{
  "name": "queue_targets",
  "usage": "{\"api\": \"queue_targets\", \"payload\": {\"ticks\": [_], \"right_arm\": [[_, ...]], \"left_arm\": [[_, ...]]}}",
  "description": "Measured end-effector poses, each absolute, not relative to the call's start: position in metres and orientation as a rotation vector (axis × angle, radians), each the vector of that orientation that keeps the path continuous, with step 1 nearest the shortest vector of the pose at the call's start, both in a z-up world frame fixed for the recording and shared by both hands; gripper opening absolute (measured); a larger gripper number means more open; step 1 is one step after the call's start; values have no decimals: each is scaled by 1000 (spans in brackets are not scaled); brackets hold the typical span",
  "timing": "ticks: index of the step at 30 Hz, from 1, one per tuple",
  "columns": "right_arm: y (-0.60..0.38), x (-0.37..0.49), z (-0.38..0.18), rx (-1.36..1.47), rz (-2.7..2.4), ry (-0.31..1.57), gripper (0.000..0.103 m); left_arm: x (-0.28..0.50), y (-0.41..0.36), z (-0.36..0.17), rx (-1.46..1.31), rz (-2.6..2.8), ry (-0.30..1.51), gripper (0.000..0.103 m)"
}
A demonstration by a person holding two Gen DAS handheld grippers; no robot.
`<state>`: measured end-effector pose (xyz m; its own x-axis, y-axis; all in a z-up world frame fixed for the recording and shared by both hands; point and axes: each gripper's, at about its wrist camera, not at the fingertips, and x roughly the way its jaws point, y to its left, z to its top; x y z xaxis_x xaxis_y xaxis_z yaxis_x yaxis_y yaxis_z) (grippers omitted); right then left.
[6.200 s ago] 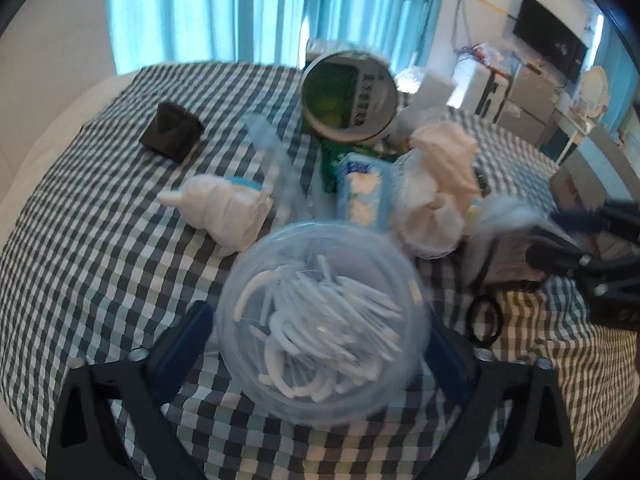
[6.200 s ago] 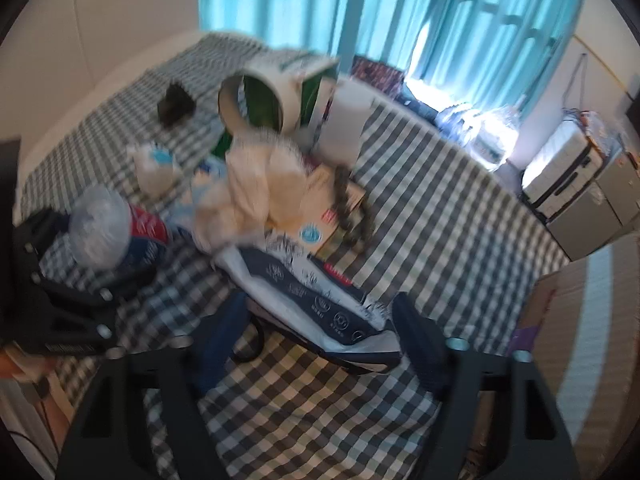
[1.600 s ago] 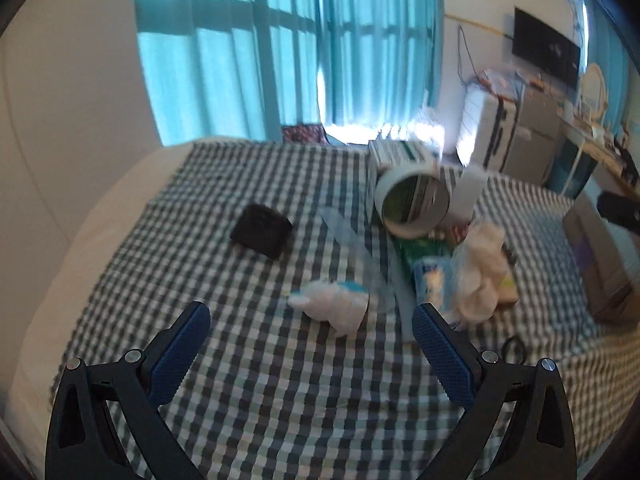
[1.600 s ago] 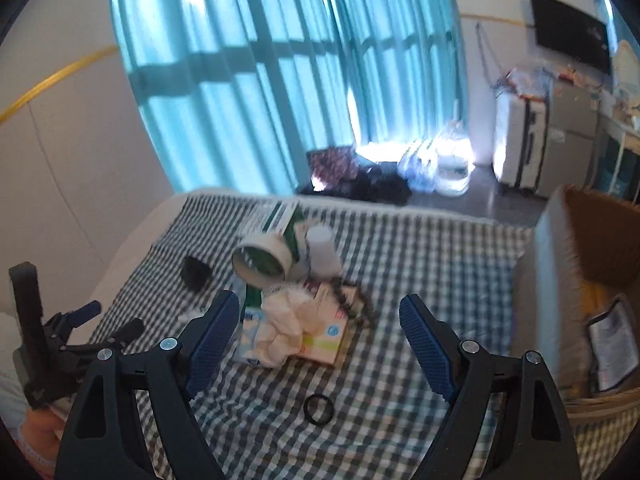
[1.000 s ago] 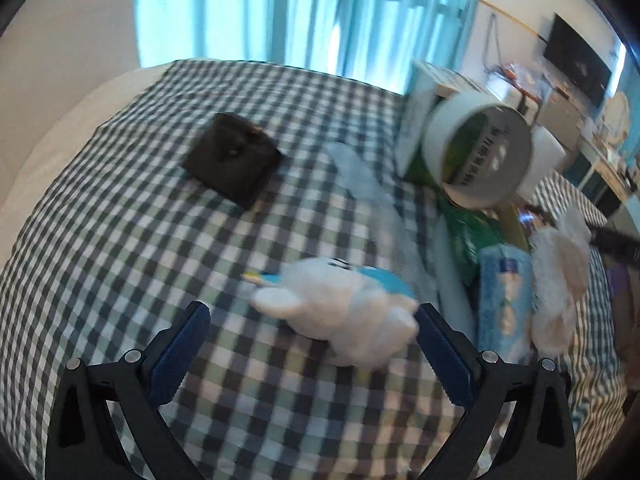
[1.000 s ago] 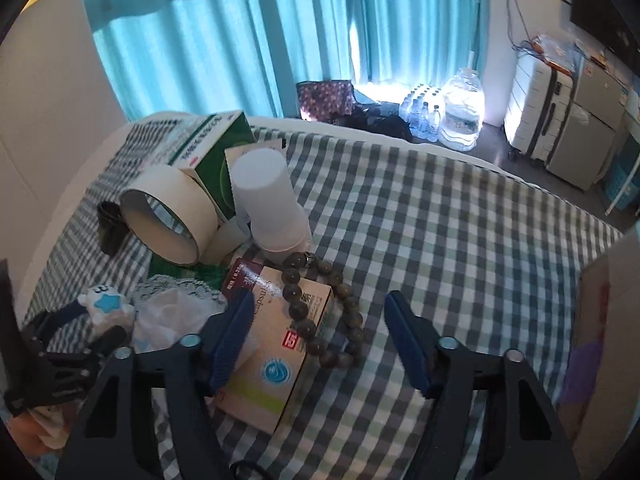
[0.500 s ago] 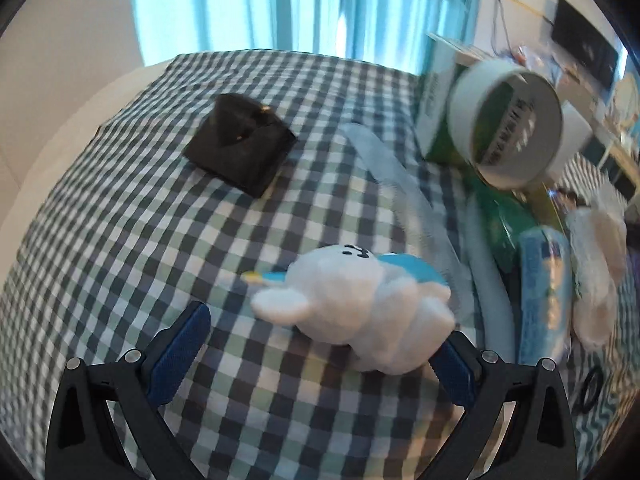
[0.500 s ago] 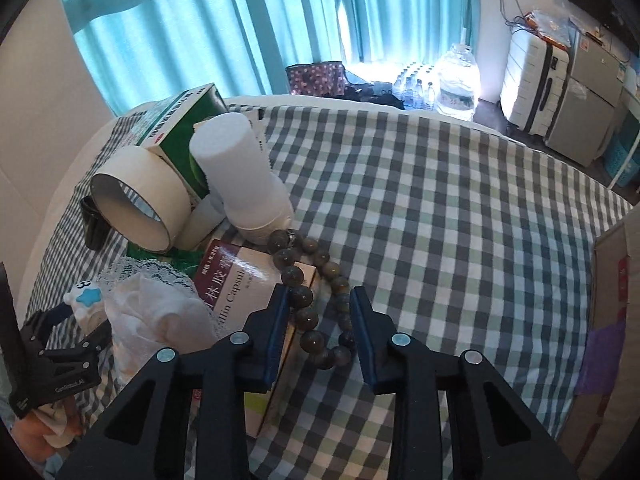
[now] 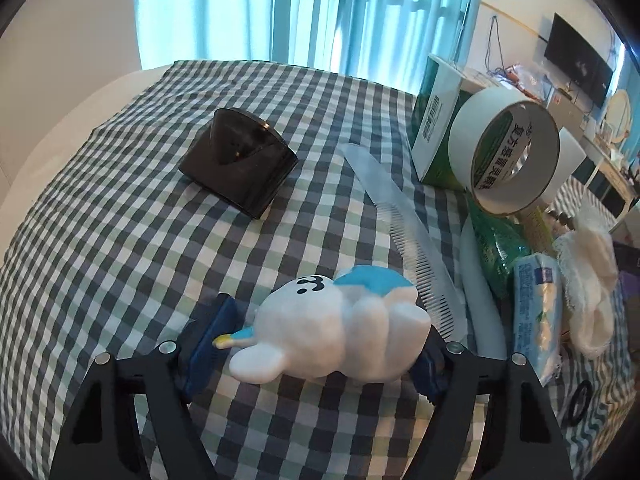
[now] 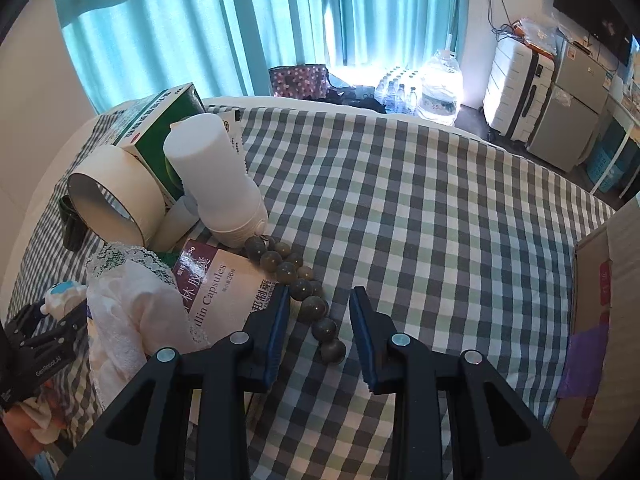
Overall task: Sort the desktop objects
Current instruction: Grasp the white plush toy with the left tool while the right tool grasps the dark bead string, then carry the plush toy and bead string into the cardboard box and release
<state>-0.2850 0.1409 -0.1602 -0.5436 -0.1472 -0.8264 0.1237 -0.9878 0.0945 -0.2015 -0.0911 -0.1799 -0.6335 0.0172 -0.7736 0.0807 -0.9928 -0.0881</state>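
A white and blue plush toy (image 9: 332, 332) lies on the checked cloth between the fingers of my left gripper (image 9: 320, 344). The jaws stand around it, the right pad touching it and the left pad (image 9: 210, 336) a little apart from it. In the right wrist view my right gripper (image 10: 320, 320) stands partly open around a string of dark beads (image 10: 304, 292), pads on either side without touching it. The left gripper (image 10: 44, 332) and the plush toy (image 10: 60, 292) show at the left edge of that view.
A black holder (image 9: 240, 164), a clear comb (image 9: 404, 216), a tape roll (image 9: 504, 156), a green box (image 9: 436, 108), a tissue pack (image 9: 536, 304) and a white cloth (image 9: 592, 280) lie on the cloth. A capsule box (image 10: 224, 284), a white bottle (image 10: 220, 184) and a cardboard box (image 10: 604, 320) show at right.
My left gripper has come down and narrowed around the plush toy. My right gripper has moved down to the beads, its jaws now on either side of them.
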Motion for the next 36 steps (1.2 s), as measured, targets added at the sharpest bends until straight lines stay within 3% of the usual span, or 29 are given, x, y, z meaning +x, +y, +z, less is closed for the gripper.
{"api": "queue_targets", "payload": {"ticks": [3, 5, 10, 17, 27, 36], "right_arm": [[146, -286, -162, 1395, -2613, -84, 30], [149, -286, -163, 1388, -2588, -134, 11], [138, -278, -156, 1321, -2578, -80, 11], [132, -266, -129, 1208, -2575, -174, 11], [133, -244, -92, 1123, -2607, -221, 11], [166, -200, -26, 1009, -2692, -303, 11]], "left_arm": [[-202, -94, -179, 1338, -2800, 206, 79], [-203, -93, -177, 1344, -2795, 211, 79], [-200, -92, -173, 1342, -2798, 218, 79], [-197, -93, -152, 1282, -2843, 238, 79], [-173, -86, -98, 1185, -2915, 265, 79], [-143, -41, -34, 1065, -3011, 293, 79]]}}
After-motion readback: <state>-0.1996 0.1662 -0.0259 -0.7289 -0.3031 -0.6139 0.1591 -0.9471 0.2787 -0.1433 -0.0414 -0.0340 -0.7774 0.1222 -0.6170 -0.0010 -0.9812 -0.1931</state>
